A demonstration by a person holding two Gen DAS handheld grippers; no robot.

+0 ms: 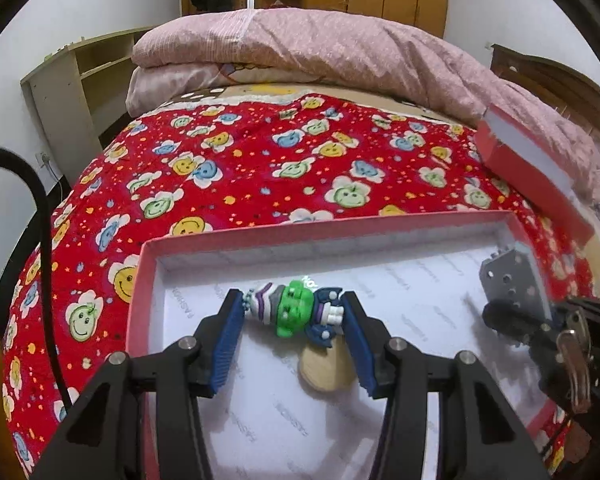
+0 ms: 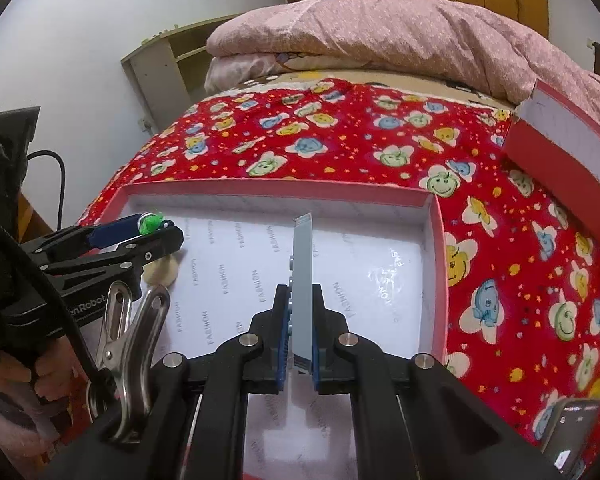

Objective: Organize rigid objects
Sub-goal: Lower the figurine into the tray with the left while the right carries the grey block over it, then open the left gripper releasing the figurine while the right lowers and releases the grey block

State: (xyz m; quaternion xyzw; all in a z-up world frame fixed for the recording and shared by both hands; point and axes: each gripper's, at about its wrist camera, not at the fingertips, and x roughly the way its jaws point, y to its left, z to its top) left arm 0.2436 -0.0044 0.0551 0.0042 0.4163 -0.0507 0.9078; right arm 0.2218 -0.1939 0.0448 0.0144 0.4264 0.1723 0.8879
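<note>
While both claws hang over the pink box (image 1: 340,232) on the bed, I see my left claw (image 1: 294,316) clamped on a small green-faced toy figure (image 1: 296,310), its blue pads (image 1: 228,344) pressing the figure's two ends so it lies crosswise between them, above the white printed floor of the box. Just beneath it a round wooden piece (image 1: 324,372) shows, though I cannot tell whether that belongs to the figure or rests on the box floor. My right claw (image 2: 300,340) is closed tight on a thin grey plate (image 2: 302,280) held on edge, upright, over the middle of the same box (image 2: 436,240). Beyond the box, the red smiley-flower blanket (image 1: 260,160) covers the bed, and the box lid (image 2: 560,152) leans tilted at the far right against a folded pink quilt (image 2: 380,28).
</note>
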